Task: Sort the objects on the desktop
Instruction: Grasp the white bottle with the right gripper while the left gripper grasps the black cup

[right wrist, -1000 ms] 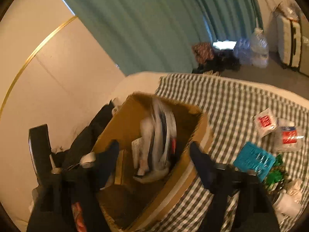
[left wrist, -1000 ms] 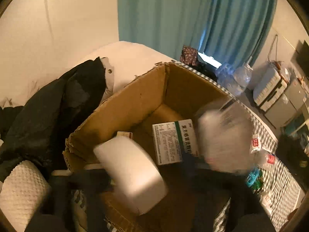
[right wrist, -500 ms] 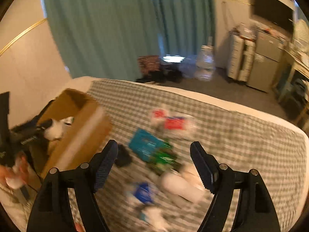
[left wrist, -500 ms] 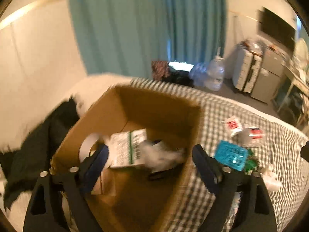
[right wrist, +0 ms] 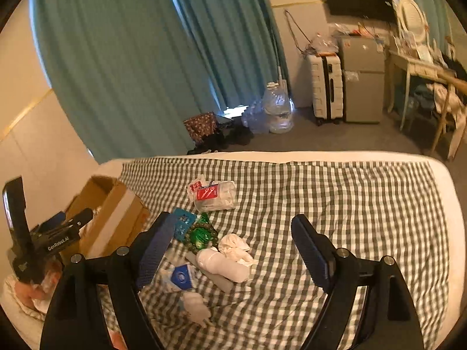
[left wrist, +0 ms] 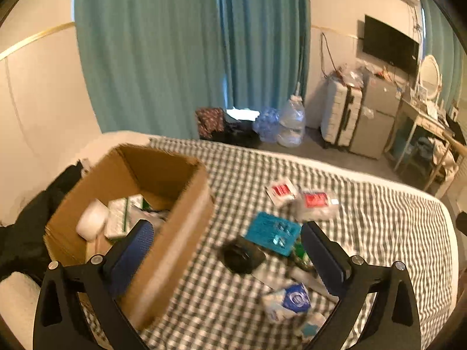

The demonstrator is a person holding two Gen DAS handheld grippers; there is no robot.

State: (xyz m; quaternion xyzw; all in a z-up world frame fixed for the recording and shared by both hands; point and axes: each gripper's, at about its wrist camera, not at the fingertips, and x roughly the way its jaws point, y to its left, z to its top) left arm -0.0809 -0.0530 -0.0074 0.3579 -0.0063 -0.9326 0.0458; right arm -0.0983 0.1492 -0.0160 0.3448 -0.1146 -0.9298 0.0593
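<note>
Both tools are empty with fingers spread apart. The left tool point(left wrist: 227, 259) hangs over the near right wall of the cardboard box point(left wrist: 175, 233); the right tool point(right wrist: 230, 248) hangs above the pile of loose items on the checked bed cover point(right wrist: 350, 204).

The box sits at the left edge of the bed and already holds a white roll point(left wrist: 90, 221) and a green-and-white carton point(left wrist: 119, 215). Items not yet sorted lie right of the box: a teal card point(right wrist: 184, 221), green beads point(right wrist: 202, 234), a white bottle point(right wrist: 221, 265) lying on its side, a crumpled tissue point(right wrist: 235, 246), a blue-and-white packet point(right wrist: 181, 277), a dark pouch point(left wrist: 242, 255) and a clear red-labelled bag point(right wrist: 216, 197) farther off.

Judgement: the step in hand is choosing the next pick. The bottle lies nearest the right tool's centre line. Recommend closing across its narrow width, clear of the tissue touching its far side, and lifting straight up before crossing to the box. The beads and bag are likely to sag or slip.
</note>
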